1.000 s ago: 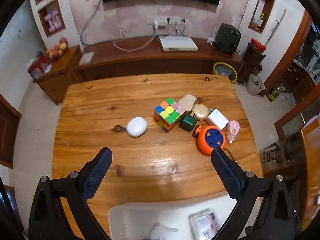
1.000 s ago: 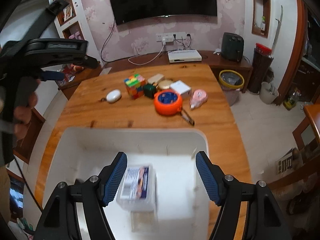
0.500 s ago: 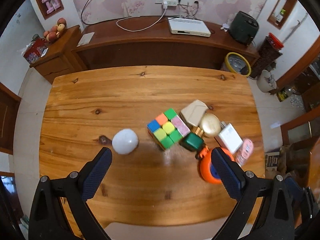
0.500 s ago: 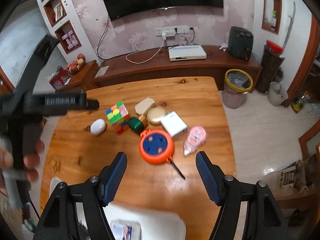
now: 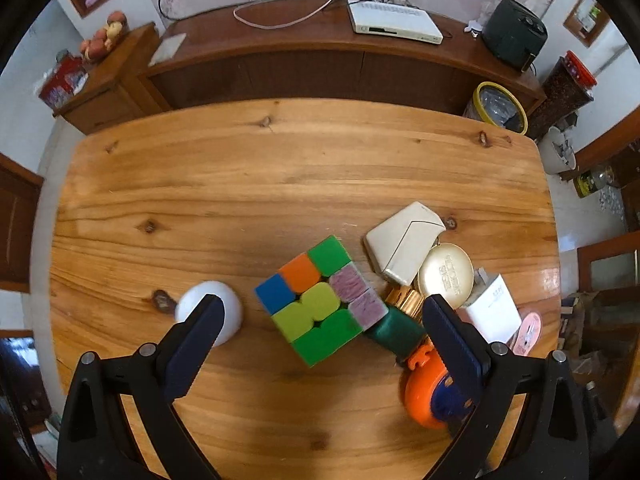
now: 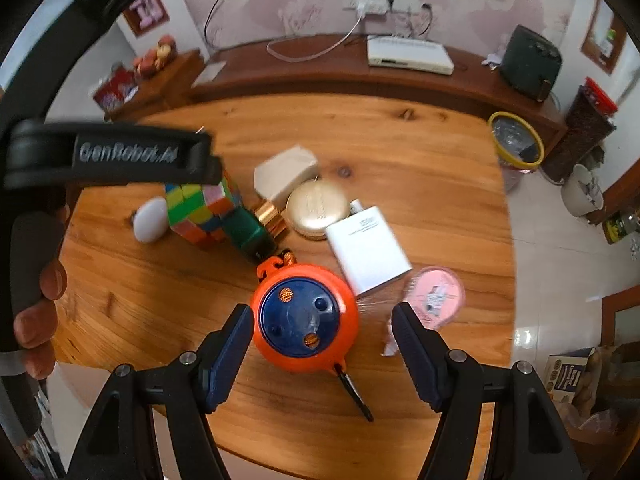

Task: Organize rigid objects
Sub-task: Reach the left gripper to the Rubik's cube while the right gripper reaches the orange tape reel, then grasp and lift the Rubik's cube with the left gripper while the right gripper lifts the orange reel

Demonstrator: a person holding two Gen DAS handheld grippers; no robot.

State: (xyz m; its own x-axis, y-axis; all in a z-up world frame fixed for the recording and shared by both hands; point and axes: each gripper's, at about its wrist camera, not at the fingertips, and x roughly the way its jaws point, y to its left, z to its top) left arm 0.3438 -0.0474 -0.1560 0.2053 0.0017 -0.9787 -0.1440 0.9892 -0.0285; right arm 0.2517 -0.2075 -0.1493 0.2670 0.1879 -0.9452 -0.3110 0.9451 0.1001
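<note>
A colourful puzzle cube [image 5: 320,300] sits on the wooden table [image 5: 280,168], framed by my open, empty left gripper [image 5: 322,320] above it. A white oval case [image 5: 212,310] lies left of the cube, partly behind the left finger. A green bottle with a gold cap [image 5: 396,326], a beige box [image 5: 402,242], a gold round compact [image 5: 446,274], a white box [image 5: 492,312] and a pink round item [image 5: 528,330] lie to the right. My open, empty right gripper [image 6: 322,332] hovers over an orange and blue round reel [image 6: 304,322].
The left hand-held gripper's body [image 6: 112,156] and the person's hand [image 6: 40,300] fill the left of the right wrist view. A white bin's edge [image 6: 100,384] shows at the table's near side. A wooden sideboard [image 5: 320,52] runs behind the table.
Both grippers moved forward from over the white bin toward the objects and came lower. The cube now sits between the left fingers; the orange reel between the right fingers.
</note>
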